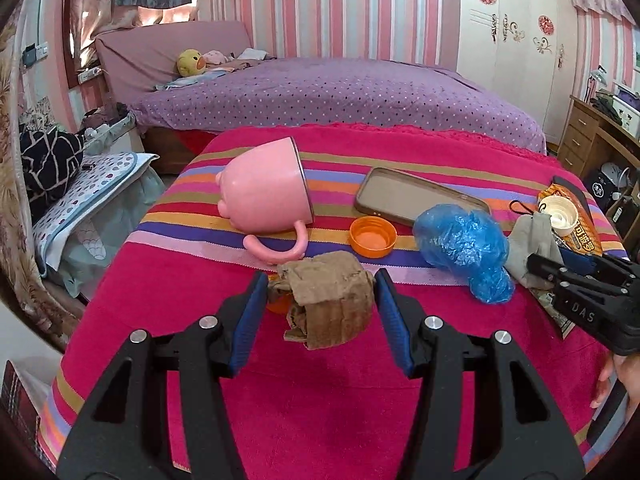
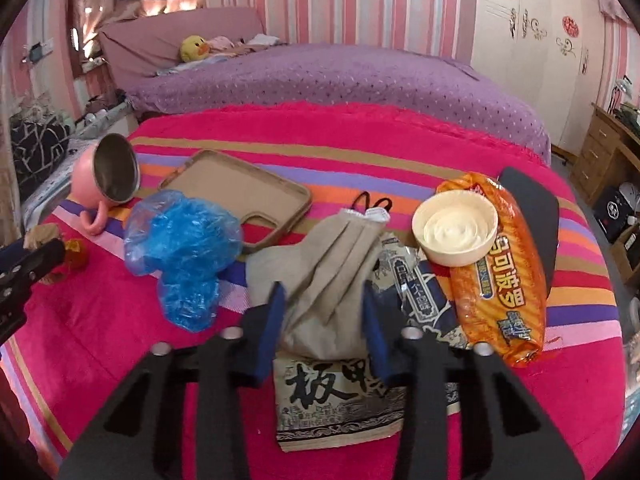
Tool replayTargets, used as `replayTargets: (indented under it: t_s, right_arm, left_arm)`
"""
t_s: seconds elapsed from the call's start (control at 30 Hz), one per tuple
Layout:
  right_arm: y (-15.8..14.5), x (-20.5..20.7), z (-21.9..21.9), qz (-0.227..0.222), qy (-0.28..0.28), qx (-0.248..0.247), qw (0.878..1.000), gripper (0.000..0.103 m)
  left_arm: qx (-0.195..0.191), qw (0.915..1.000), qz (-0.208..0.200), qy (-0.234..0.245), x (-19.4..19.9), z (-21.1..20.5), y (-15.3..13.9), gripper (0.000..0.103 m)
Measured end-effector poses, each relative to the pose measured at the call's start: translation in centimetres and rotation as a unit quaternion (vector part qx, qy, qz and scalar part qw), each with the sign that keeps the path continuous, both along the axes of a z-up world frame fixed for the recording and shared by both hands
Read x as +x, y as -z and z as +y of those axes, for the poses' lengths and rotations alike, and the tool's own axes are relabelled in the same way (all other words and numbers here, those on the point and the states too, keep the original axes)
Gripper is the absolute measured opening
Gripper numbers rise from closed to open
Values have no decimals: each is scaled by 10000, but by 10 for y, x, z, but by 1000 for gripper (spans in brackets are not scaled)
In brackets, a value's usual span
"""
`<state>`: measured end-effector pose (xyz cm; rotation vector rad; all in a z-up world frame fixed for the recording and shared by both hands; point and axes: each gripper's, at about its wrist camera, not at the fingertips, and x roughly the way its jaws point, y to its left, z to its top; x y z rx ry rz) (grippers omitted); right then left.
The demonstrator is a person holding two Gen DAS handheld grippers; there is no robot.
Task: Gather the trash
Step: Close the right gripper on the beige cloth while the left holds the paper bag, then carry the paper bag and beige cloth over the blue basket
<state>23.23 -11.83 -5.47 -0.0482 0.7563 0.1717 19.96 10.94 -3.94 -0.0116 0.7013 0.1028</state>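
A crumpled brown cardboard piece (image 1: 332,312) sits between the blue pads of my left gripper (image 1: 320,292), which is shut on it just above the red striped towel (image 1: 280,400). My right gripper (image 2: 323,316) is shut on the near end of a grey pleated face mask (image 2: 332,248), which lies over a printed paper wrapper (image 2: 332,400). Beside the mask are a crumpled blue plastic cover (image 2: 180,248), an orange snack packet (image 2: 508,280) and a white tub (image 2: 456,232). An orange bottle cap (image 1: 372,236) lies near the cardboard.
A pink cup (image 1: 264,192) lies on its side at the left. Behind the trash is a brown phone case (image 1: 408,196). A black flat object (image 2: 536,208) lies at the right edge. A purple bed (image 1: 340,92) stands beyond the table and a wooden desk (image 1: 588,136) at the right.
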Motion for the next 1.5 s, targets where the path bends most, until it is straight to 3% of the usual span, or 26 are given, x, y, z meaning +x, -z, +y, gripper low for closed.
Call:
replayTargets:
  t_s: [0.23,0.57,0.77,0.9,1.03,1.5]
  right_arm:
    - [-21,-28,-14,-557,-44,-107,9984,12]
    - [-39,-79,-59,-746,86,56,9972,12]
    - [-35,-111,-95,-718,309,117,9969,12]
    - [-28,-129,-120,-690,479,113,9964,12]
    - [-27,-140,-134,-768,513,105,9957,12]
    - [-27,-155,-163,-907,398,255,9948,12]
  left_arm:
    - [-21,10000,-76,-12,-10,-4,-12,53]
    - [-139,9996,-115,216,-30,-31,-23,53]
    - [-44,9990,-75,439,-42,-60,-17,53]
    - [-200,9987,-67,459,-51,-73,-13,53]
    - [-316,9986,-119,399,-59,-84,-11,53]
    - [-49,9986,-320,426,-73,-127,-5,53]
